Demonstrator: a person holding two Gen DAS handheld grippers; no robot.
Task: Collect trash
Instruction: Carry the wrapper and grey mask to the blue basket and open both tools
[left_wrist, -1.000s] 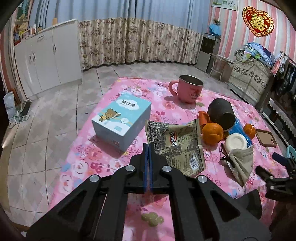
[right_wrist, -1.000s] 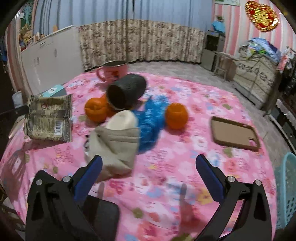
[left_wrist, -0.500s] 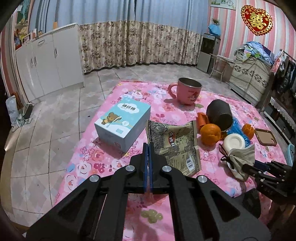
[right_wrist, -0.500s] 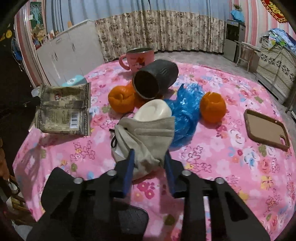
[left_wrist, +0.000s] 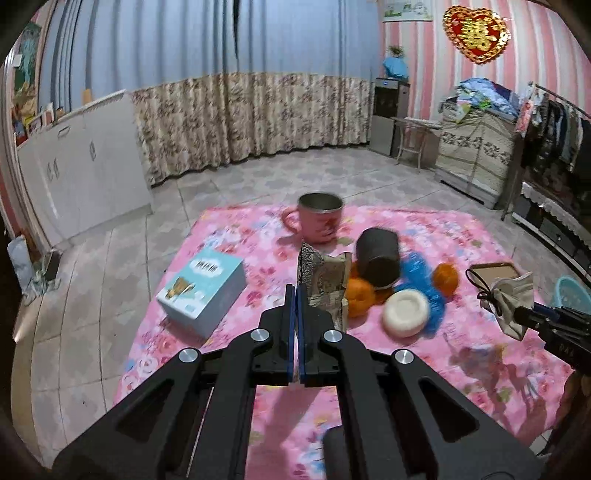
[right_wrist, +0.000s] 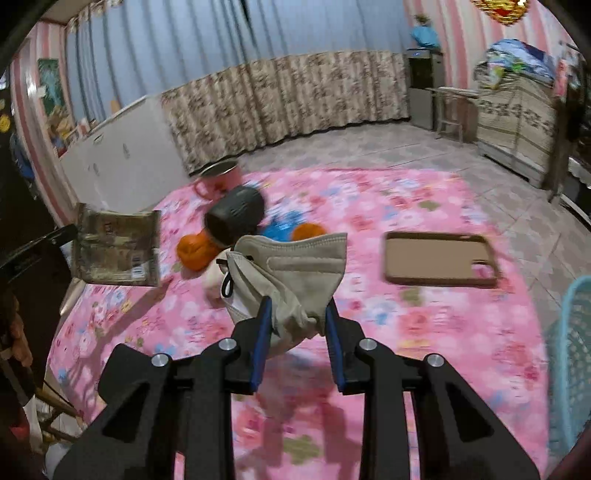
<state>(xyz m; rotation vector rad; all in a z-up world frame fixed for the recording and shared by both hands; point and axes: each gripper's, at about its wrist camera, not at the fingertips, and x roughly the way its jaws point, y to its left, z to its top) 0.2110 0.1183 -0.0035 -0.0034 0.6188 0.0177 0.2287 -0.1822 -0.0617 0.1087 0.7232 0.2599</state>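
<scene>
My left gripper (left_wrist: 296, 295) is shut on the edge of a brown snack wrapper (left_wrist: 327, 284) and holds it lifted above the pink floral table; the wrapper also shows at the left of the right wrist view (right_wrist: 116, 251). My right gripper (right_wrist: 297, 314) is shut on a beige face mask (right_wrist: 291, 266) and holds it off the table; the mask also shows at the right of the left wrist view (left_wrist: 513, 299). A crumpled blue plastic bag (left_wrist: 419, 273) lies on the table among the oranges.
On the table are a pink mug (left_wrist: 319, 218), a tipped dark cup (left_wrist: 378, 254), oranges (left_wrist: 360, 302), a white round lid (left_wrist: 405, 317), a light blue box (left_wrist: 203, 291) and a brown phone case (right_wrist: 439, 258). A turquoise basket (right_wrist: 570, 365) stands at the right table edge.
My right gripper closed on the mask and lifted it off the table. My left gripper lifted the wrapper up from the cloth. Both views rose and pulled back.
</scene>
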